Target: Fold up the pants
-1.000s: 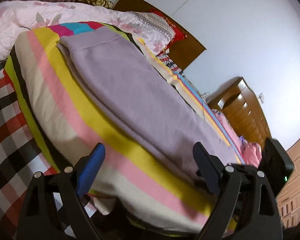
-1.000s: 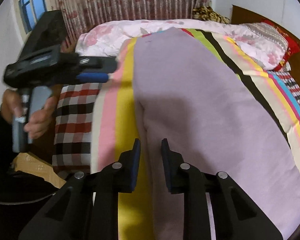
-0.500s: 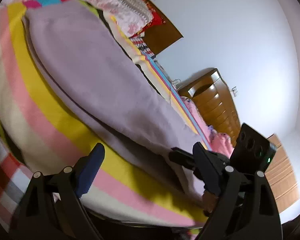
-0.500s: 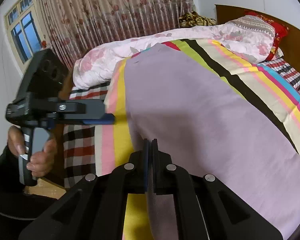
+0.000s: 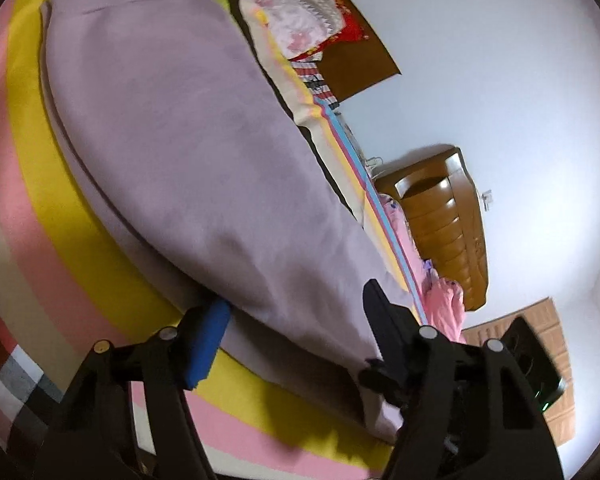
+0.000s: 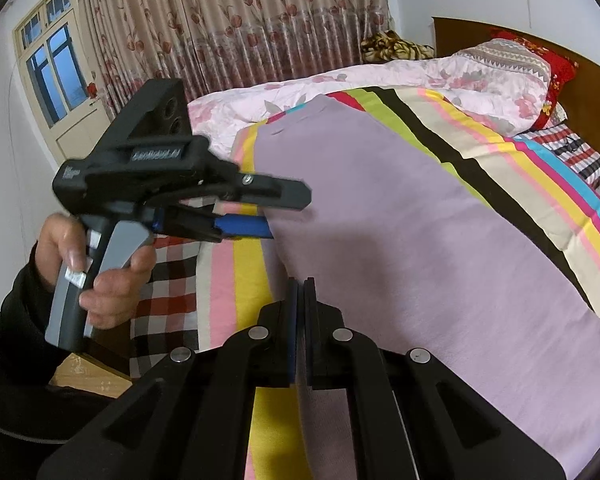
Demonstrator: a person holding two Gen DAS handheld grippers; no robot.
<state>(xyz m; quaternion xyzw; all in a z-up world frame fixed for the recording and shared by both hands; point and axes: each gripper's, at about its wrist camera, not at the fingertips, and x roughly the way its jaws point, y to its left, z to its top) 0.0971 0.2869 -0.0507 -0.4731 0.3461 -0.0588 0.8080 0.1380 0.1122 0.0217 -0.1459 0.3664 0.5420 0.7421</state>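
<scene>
Lilac pants point(image 6: 420, 240) lying lengthwise, waistband toward floral quilt point(image 6: 340, 88)

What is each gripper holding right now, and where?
Right gripper is shut on the pants' near side edge. Left gripper is closing around the same edge, not clamped yet.

the near end of the pants point(image 6: 420, 260) runs out of the bottom edge of the right wrist view, behind the right gripper point(image 6: 300, 292), so the pinched cloth edge is barely visible. the left gripper point(image 6: 276, 212) is motion-blurred there; its closing jaws straddle the pants' side edge, contact unclear. the person's sleeve point(image 6: 8, 340) is cut off at left.
</scene>
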